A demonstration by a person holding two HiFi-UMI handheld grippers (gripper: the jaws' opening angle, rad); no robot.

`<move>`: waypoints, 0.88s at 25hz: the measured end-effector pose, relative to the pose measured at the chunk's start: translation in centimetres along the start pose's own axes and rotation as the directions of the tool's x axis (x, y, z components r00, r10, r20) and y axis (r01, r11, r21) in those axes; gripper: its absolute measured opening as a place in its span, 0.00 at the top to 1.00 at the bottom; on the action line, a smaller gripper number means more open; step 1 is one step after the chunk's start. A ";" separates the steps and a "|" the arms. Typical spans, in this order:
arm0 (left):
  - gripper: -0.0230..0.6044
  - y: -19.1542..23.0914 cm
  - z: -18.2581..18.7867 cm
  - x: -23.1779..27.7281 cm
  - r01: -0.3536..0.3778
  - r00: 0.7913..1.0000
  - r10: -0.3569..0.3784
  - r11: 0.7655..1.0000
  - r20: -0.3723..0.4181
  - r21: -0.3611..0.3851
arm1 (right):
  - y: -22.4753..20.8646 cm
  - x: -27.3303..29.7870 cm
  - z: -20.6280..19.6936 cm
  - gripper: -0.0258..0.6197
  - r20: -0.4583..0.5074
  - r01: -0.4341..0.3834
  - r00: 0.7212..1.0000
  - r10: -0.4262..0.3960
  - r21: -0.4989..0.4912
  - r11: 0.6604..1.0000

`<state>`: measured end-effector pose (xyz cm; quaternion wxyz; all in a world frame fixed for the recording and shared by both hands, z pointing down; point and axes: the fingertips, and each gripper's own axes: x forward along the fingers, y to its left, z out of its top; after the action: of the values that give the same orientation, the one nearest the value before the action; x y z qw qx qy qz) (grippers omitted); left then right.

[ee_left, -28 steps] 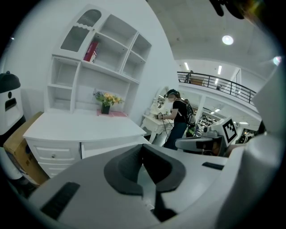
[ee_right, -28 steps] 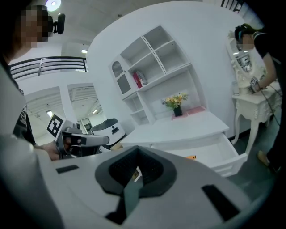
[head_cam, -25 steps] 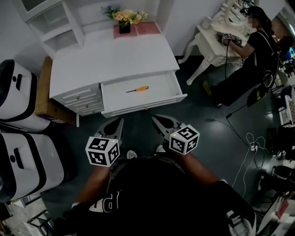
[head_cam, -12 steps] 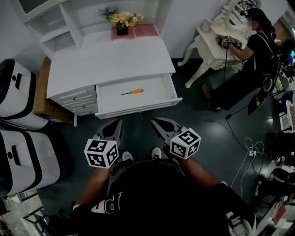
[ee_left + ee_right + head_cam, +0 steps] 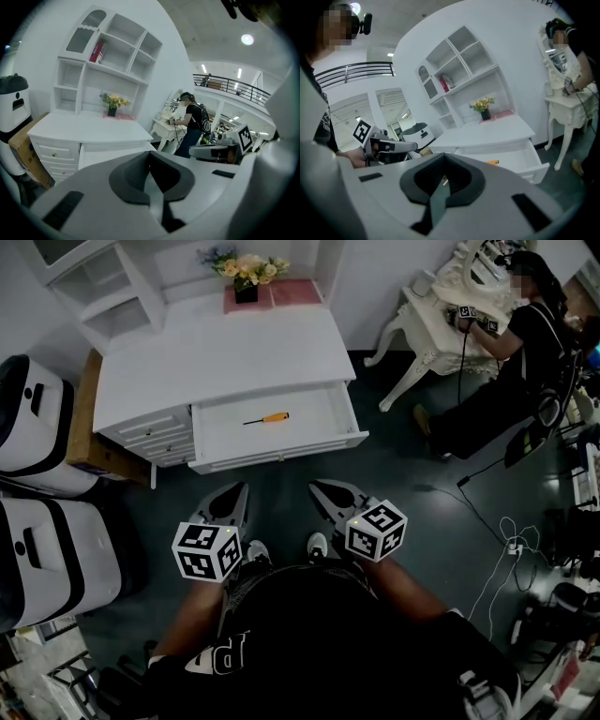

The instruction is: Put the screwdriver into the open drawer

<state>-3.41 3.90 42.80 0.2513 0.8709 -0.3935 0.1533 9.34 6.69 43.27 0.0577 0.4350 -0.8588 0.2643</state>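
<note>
The screwdriver point(image 5: 266, 418) is lying flat on the floor of the open drawer point(image 5: 281, 452), near the drawer's middle, its orange handle pointing toward the drawer's right side and its dark shaft toward the left. Judged from that, the task's thing is already sitting where it belongs. The drawer is standing pulled well out of the white bench point(image 5: 225, 352), which is leaving its whole inside exposed from above. The left gripper point(image 5: 241, 487) and the right gripper point(image 5: 315, 486) are both hovering in front of the drawer, well apart from it and side by side, pointing toward its front wall. Each is showing its jaws pressed together with nothing between them, which fits hands that are carrying nothing and probably have nothing left to pick up. The right gripper view is catching the orange handle inside the drawer. Behind the drawer, at the back of the bench top, a small pot of flowers point(image 5: 246, 277) is standing clear of the work. Far to the drawer's right, a person point(image 5: 511, 352) is sitting at another table, taking no part in this.
</note>
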 end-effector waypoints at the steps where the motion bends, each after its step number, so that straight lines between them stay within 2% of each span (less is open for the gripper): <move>1: 0.95 0.0 0.0 0.0 -0.001 1.000 0.001 1.000 0.000 0.000 | 0.0 0.0 -0.1 0.95 0.000 -0.001 1.000 0.001 0.001 1.000; 22: 0.95 -0.1 -0.1 -0.1 -0.001 1.000 0.001 1.000 -0.005 0.007 | 0.0 0.3 -0.2 0.95 -0.011 -0.003 1.000 0.003 -0.005 1.000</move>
<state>-3.45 4.06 42.78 0.2492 0.8712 -0.3926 0.1571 9.11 6.60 43.53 0.0630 0.4323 -0.8597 0.2647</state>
